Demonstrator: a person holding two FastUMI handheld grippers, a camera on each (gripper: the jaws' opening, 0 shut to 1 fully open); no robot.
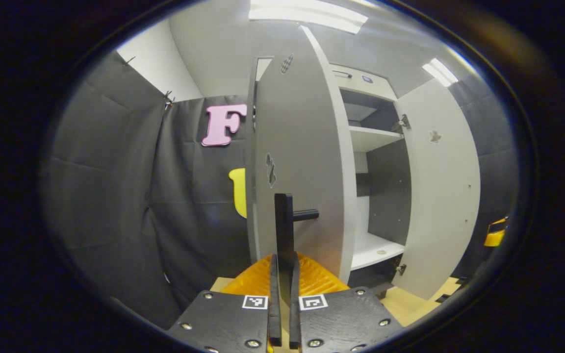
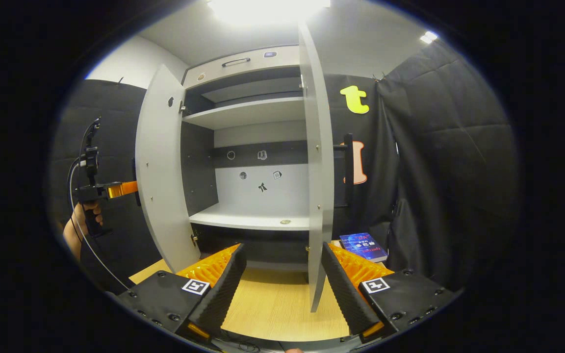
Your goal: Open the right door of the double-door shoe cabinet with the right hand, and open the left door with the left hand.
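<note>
The grey shoe cabinet (image 2: 248, 110) stands with both doors swung out. In the left gripper view, my left gripper (image 1: 285, 267) is shut on the black vertical bar handle (image 1: 284, 220) of the left door (image 1: 302, 147). The right gripper view shows that gripper (image 2: 111, 189) behind the left door (image 2: 160, 171), held by a hand (image 2: 79, 220). My right gripper (image 2: 282, 249) is open. The edge of the right door (image 2: 318, 171) hangs between its fingers, closer to the right finger (image 2: 341, 287). That door's black handle (image 2: 347, 171) is on its far side, untouched.
Bare shelves (image 2: 250, 220) show inside the cabinet. A blue book (image 2: 363, 246) lies on the wooden surface (image 2: 272, 304) right of the right door. Black cloth walls close in on both sides. The right door (image 1: 439, 186) stands open in the left gripper view.
</note>
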